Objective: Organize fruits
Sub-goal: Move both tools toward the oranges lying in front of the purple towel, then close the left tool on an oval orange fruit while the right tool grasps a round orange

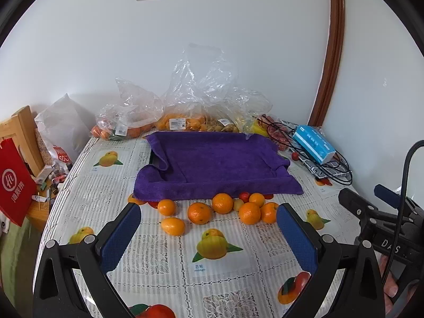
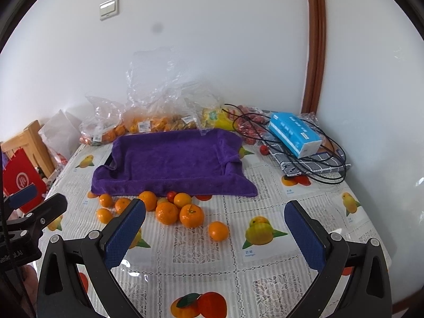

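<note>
Both our left tongs (image 1: 208,220) and right tongs (image 2: 214,216) hang open and empty; those oranges (image 1: 222,203) roll easily, and the purple towel (image 1: 214,164) probably hides a tray.

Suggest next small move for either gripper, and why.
Probably ease the right gripper forward and down over the lone orange. Both it and the left gripper are open and empty, that fruit lies apart from the cluster, and the purple towel-lined tray holds nothing yet.
</note>
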Demonstrator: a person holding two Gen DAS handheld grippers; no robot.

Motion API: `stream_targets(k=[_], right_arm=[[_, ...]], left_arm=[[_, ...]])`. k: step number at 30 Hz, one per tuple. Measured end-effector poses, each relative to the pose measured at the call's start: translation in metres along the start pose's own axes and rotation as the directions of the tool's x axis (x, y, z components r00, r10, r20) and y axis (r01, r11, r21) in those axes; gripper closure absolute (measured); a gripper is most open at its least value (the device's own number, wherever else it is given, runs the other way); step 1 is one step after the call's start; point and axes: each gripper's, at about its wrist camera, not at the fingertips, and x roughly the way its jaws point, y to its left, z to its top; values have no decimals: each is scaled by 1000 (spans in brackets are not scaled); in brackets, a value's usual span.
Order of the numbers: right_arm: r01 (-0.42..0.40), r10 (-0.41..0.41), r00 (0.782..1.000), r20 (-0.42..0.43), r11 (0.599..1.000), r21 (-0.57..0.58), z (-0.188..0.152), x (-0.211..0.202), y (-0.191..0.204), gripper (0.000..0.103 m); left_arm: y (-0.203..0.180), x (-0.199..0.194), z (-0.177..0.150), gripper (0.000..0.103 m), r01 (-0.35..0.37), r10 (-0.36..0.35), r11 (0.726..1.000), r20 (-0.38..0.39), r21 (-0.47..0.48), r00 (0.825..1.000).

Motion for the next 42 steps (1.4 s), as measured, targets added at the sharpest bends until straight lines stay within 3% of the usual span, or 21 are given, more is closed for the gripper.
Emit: stream_targets(k=[10, 14, 17, 19, 27, 33, 38, 42], right_arm=[[29, -29, 1000, -5, 999, -15, 0, 10, 0, 0], [-20, 20, 1000, 4, 999, 31, -1, 13, -5, 0], [-34, 32, 998, 59, 999, 36, -3, 13, -8, 0], [-89, 86, 993, 77, 995, 34, -4, 14, -11, 0], [-130, 131, 991, -4, 989, 72, -8, 43, -15, 0], [-86, 86, 996, 1, 995, 43, -16, 65, -10, 2], [-27, 27, 999, -44, 1000, -13, -23, 91, -5, 6], [-45, 42, 991, -127, 999, -21, -33, 116, -6, 22]], left_arm=[[4, 7, 3, 1, 18, -18, 999, -6, -31, 1000], [11, 13, 2, 1, 9, -9, 998, -5, -58, 1000], [17, 20, 1, 1, -5, 4, 998, -12, -70, 1000], [19, 27, 1, 1, -8, 6, 998, -33, -57, 999], [23, 45, -1, 1, -3, 1, 999, -51, -42, 999], [40, 71, -8, 1, -12, 5, 996, -80, -93, 997], [53, 92, -15, 2, -36, 26, 995, -101, -95, 995], [59, 112, -19, 2, -70, 58, 995, -149, -71, 987]])
